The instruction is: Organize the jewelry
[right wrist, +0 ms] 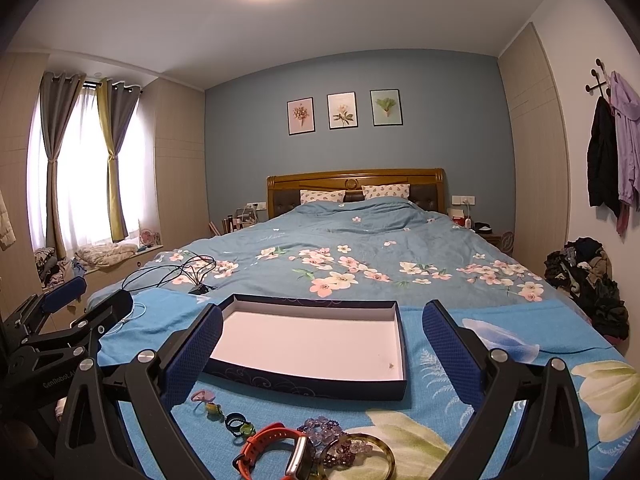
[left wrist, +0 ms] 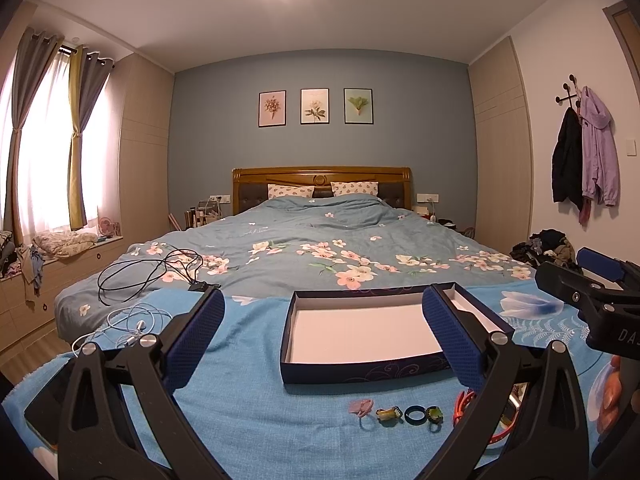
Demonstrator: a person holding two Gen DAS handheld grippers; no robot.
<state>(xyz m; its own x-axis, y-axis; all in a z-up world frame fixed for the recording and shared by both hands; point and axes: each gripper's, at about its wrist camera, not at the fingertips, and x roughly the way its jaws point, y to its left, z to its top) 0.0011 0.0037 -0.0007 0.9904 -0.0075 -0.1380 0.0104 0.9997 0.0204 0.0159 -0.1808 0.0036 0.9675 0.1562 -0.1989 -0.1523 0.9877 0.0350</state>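
Note:
A dark blue box with a white inside lies empty on the blue cloth. In front of it sits a row of small rings: a pink one, a yellow-green one, a dark blue one and a green one. An orange-strapped watch, a purple bead bracelet and an amber bangle lie to their right. My left gripper hangs open above the cloth, holding nothing. My right gripper is open above the box and jewelry, holding nothing.
The blue cloth covers the foot of a bed with a floral duvet. Black cables and white earphones lie at the left. A pile of clothes sits on the floor at the right.

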